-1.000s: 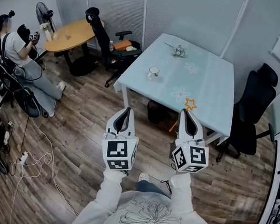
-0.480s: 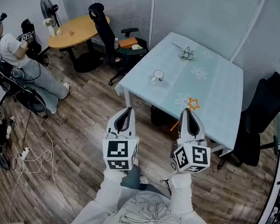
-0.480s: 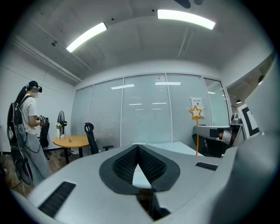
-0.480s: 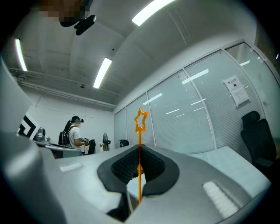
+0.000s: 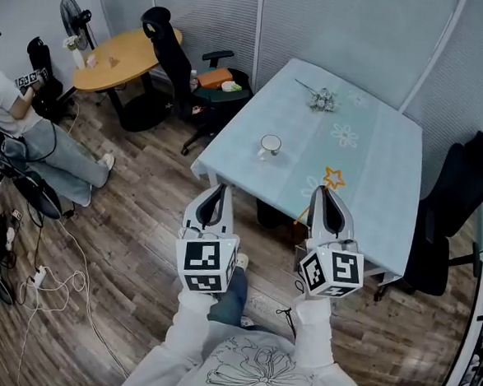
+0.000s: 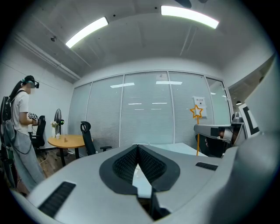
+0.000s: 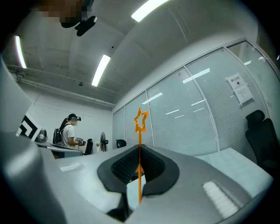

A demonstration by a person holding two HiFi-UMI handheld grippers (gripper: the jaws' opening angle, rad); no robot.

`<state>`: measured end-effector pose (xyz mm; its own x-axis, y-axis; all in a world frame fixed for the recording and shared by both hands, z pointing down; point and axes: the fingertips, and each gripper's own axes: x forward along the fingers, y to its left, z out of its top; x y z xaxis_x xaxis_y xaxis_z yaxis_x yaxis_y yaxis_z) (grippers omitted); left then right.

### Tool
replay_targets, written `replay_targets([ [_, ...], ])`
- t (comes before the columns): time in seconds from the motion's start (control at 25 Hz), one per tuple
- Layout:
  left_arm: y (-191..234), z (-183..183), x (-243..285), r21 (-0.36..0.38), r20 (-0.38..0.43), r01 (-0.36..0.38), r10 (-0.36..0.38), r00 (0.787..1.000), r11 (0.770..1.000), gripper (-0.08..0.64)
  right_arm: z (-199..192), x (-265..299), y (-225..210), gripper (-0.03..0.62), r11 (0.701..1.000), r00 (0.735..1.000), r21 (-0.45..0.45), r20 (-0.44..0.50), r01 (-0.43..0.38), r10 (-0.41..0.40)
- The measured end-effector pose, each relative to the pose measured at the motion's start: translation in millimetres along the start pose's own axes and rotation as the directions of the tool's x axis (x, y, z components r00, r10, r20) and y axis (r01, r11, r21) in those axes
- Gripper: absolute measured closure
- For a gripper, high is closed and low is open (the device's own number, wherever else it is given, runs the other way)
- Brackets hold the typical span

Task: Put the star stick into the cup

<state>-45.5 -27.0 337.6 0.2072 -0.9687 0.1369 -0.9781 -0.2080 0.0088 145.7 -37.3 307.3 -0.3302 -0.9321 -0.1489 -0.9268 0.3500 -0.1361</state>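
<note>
- The star stick (image 7: 140,120) is seen pinched in the right gripper (image 5: 325,194). Its jaws are pressed together on the thin orange shaft, the star is carried upright above them, and a length of shaft hangs below.
- The left gripper (image 5: 218,190) is held alongside with its jaws closed on nothing, so no share of the hold is taken by it.
- The cup (image 5: 270,145) is spotted standing on the near left part of the table (image 5: 375,168). It is well apart from both grippers, so the stick is not yet near its mouth.
- The stick is judged to be very light and slender, probably with some spring in it. A hard squeeze is hardly needed, but so thin and smooth a shaft can be expected to swivel or slide between the jaws if it is knocked.
- The hold on the shaft below the star is judged well placed. The lower end is left free to be led into the cup, and the outlined star, likely the most delicate part, is spared any pressure.
- Care is called for at the cup. It looks small and light, and it may be tipped or pushed along the table if the shaft is pressed against its rim.
- Once let go, the stick can be expected to lean on the rim with the star outside, so a low, gentle release is favoured.
</note>
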Motion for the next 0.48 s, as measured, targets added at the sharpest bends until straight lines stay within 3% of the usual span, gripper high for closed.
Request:
replay_targets([
  [0.48,41.1,23.1,150.3,0.008,-0.006,0.062,-0.062,0.998,0.998,0.554,-13.4,143.5,-34.1,0.578,1.000,1.000,-0.009,0.009,0.023,-0.023],
])
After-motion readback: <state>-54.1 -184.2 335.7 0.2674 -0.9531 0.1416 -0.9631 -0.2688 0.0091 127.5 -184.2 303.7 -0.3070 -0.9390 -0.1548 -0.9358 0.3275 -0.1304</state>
